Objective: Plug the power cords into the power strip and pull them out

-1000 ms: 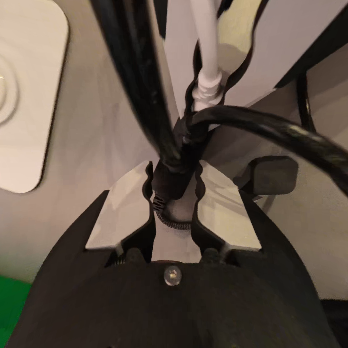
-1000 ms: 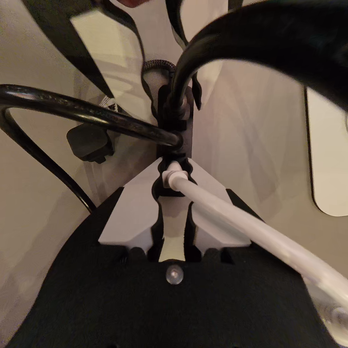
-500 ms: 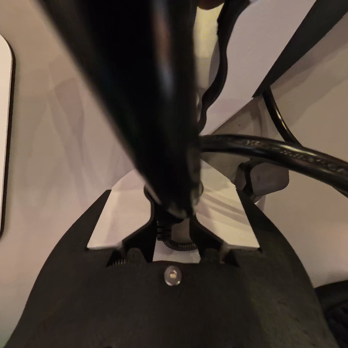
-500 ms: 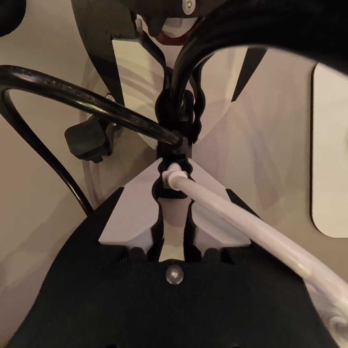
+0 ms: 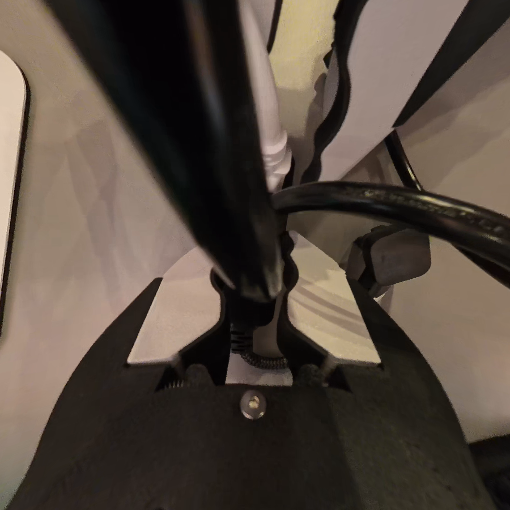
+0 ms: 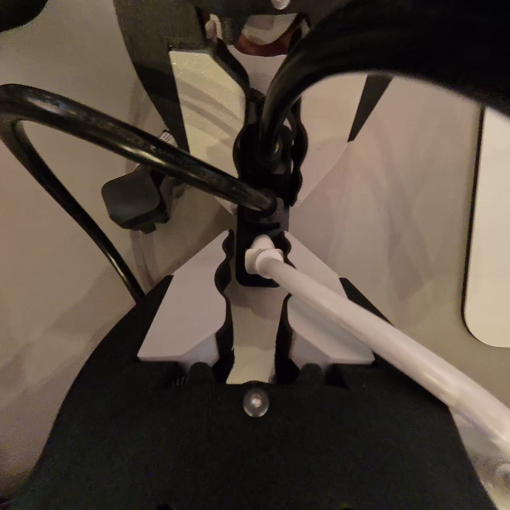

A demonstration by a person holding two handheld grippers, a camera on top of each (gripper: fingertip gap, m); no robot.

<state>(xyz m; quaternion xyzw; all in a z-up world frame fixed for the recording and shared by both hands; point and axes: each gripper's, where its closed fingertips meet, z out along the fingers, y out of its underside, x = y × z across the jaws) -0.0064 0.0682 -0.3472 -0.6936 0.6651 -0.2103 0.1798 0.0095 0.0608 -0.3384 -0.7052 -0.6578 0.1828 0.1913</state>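
Note:
A narrow black power strip [image 6: 249, 271] stands on edge between my two grippers, which face each other. My right gripper [image 6: 258, 248] is shut on its near end, where a white cord [image 6: 345, 311] is plugged in. My left gripper [image 5: 254, 276] is shut on the other end [image 5: 249, 311], where a braided cord [image 5: 262, 361] comes out. A thick black cord [image 5: 179, 124] rises from the strip just past the left fingers and blurs across that view. A second black cord [image 6: 143, 143] is plugged into the strip's middle and loops off sideways. The left gripper also shows in the right wrist view [image 6: 267, 154].
A loose black plug [image 6: 132, 201] lies on the pale table [image 6: 55, 276] beside the strip; it also shows in the left wrist view [image 5: 392, 262]. A white rounded board [image 6: 496, 220] lies flat on the other side. The cord loops crowd the space above the strip. My two grippers' fingertips are within a few centimetres of each other.
The left gripper has slid closer along the strip toward the right gripper. The thick black cord now looms larger and closer in the left wrist view. Both grips have held.

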